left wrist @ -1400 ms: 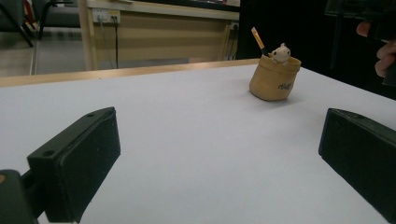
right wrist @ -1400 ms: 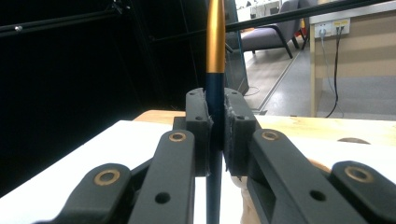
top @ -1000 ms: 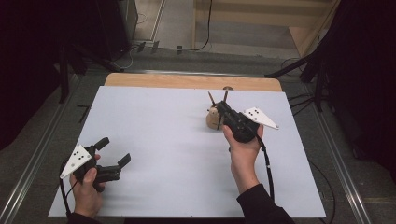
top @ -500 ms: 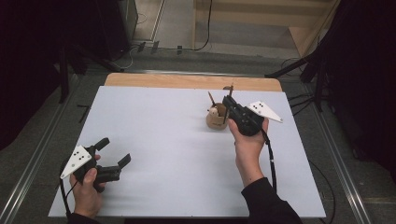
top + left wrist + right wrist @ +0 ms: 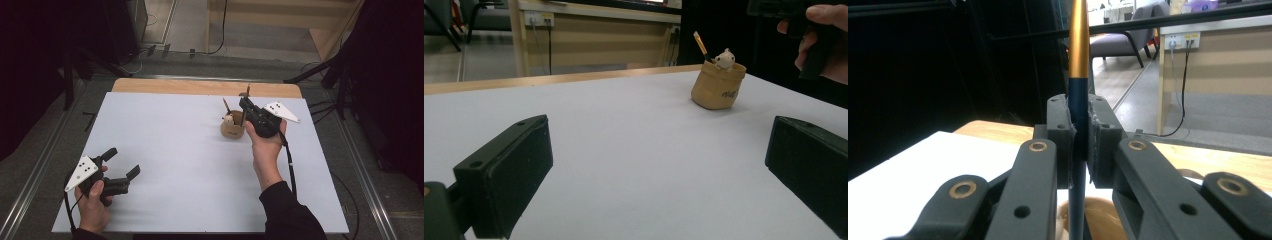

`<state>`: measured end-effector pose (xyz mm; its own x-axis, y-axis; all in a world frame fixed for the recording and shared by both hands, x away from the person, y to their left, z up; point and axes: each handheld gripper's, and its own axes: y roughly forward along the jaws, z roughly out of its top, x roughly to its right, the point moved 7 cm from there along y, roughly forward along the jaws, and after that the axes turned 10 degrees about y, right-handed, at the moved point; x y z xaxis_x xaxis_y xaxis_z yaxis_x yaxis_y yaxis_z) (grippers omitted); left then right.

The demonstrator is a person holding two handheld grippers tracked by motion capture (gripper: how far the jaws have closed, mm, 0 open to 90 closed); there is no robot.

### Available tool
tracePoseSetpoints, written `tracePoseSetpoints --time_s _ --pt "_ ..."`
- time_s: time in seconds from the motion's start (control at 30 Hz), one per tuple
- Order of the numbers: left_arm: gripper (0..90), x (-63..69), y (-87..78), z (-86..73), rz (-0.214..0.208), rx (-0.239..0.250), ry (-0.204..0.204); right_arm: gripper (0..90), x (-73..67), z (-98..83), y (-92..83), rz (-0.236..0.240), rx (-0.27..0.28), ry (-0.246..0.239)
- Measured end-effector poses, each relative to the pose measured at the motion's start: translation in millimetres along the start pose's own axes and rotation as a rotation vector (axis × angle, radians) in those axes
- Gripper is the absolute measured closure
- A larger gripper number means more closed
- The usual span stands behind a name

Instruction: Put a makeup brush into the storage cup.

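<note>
Right gripper (image 5: 244, 101) up at the far right of the table (image 5: 165, 145), matte black jaws pinched tight on a slim brush (image 5: 1078, 75). Dark blue round handle clamped between the ribbed pads, smooth gold ferrule rising straight above them in the right gripper view (bristle end blurred in the high view, hard to make out). Lower end of the brush dropping down toward the pot (image 5: 233, 127) just beneath; touching the rim or not, cannot tell.

Pot: small, squat, tan, soft-looking like a folded paper sack, with dark lettering on its side (image 5: 718, 87). Standing upright on the pale, smooth sheet covering the table, near the far right, just beside the right hand (image 5: 266, 150). Inside it, a second brush (image 5: 701, 46) leaning out at a slant, gold band and dark tip, and next to it a little cream figure (image 5: 725, 58) with rounded ears poking over the rim.

Left gripper (image 5: 122, 162) low at the near left corner, well apart from the pot. Jaws spread wide, nothing between the flat, blocky black pads, bare sheet under them. Grey three-cornered plate on top with black dots. Bare wooden strip (image 5: 200, 87) along the far edge of the table.
</note>
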<state>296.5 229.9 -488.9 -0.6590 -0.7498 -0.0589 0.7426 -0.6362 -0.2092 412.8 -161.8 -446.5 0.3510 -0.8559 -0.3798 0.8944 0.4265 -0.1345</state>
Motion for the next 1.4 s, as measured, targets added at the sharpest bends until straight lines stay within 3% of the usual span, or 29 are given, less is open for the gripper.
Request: tracePoseSetpoints --time_s 0.67,1.4 --pt "0.0 0.2 0.7 -0.4 0.000 -0.002 0.003 84.1 22.1 -10.5 21.8 -0.012 -0.019 0.010" --pt "0.0 1.1 1.5 -1.0 -0.005 -0.006 0.007 84.0 32.5 -38.6 34.0 -0.040 -0.103 0.005"
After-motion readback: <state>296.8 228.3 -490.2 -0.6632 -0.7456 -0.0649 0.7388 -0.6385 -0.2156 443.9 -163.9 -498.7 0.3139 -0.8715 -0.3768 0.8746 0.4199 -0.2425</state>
